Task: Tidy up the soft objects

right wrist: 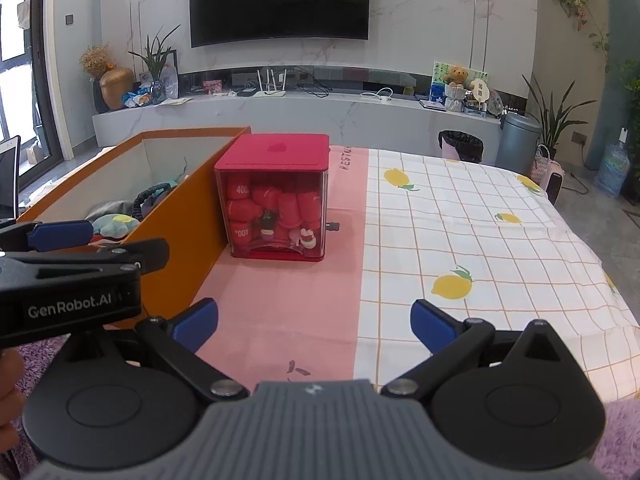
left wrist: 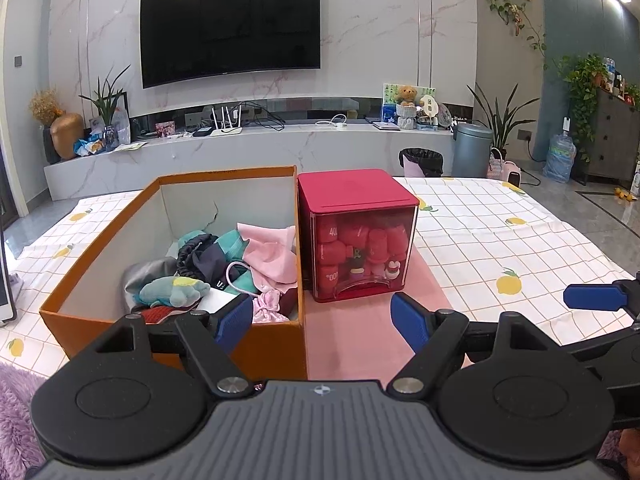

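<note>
An orange cardboard box (left wrist: 100, 240) stands on the table and holds several soft things: a pink cloth (left wrist: 268, 252), a teal plush toy (left wrist: 172, 290), dark garments (left wrist: 204, 258) and a small pink pouch (left wrist: 268, 306). My left gripper (left wrist: 322, 320) is open and empty above the box's near right corner. My right gripper (right wrist: 314, 326) is open and empty over the pink strip of the tablecloth, right of the box (right wrist: 180, 216). One of its blue fingers (left wrist: 592, 298) shows in the left wrist view. The left gripper's body (right wrist: 72, 292) shows in the right wrist view.
A red box with a clear front (left wrist: 356, 236), filled with red rolls, stands just right of the orange box; it also shows in the right wrist view (right wrist: 276, 200). The tablecloth (right wrist: 480, 240) has a lemon pattern. A purple fluffy rug (left wrist: 16, 408) lies below the table's near edge.
</note>
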Action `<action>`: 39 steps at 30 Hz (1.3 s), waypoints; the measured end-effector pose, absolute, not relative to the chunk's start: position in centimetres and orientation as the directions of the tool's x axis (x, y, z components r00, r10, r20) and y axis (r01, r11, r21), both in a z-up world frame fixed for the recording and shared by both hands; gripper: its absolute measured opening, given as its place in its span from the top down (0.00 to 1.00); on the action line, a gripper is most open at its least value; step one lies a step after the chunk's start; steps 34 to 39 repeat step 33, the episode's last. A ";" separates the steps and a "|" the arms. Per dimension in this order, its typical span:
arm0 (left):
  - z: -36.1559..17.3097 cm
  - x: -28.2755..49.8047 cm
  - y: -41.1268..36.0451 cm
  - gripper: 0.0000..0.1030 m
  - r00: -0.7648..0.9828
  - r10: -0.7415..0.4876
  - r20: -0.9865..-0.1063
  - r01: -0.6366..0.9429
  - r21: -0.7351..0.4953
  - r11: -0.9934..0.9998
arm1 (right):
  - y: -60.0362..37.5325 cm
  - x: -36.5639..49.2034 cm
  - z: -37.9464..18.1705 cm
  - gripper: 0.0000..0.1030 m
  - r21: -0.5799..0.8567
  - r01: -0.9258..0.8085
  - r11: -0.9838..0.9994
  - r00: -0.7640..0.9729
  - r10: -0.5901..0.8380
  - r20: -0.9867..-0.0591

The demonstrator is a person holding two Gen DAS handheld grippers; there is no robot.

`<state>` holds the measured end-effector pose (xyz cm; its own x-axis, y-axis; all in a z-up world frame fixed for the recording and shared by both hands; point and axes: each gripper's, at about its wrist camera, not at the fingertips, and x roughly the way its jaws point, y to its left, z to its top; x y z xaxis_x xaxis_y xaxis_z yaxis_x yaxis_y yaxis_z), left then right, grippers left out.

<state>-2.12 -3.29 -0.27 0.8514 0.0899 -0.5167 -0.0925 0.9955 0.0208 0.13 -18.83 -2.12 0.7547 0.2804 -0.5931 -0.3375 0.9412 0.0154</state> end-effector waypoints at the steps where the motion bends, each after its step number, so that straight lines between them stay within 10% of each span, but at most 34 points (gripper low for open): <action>1: -0.3 -2.1 -3.3 0.11 0.852 0.090 -0.516 -0.093 0.020 0.995 | -18.8 0.1 -2.1 0.03 0.015 -0.338 0.941 0.755 0.280 -0.593; 39: -0.5 -2.2 -3.6 0.11 0.854 0.120 -0.506 -0.104 0.061 0.993 | -18.8 0.2 -2.3 0.03 0.018 -0.339 0.941 0.733 0.276 -0.622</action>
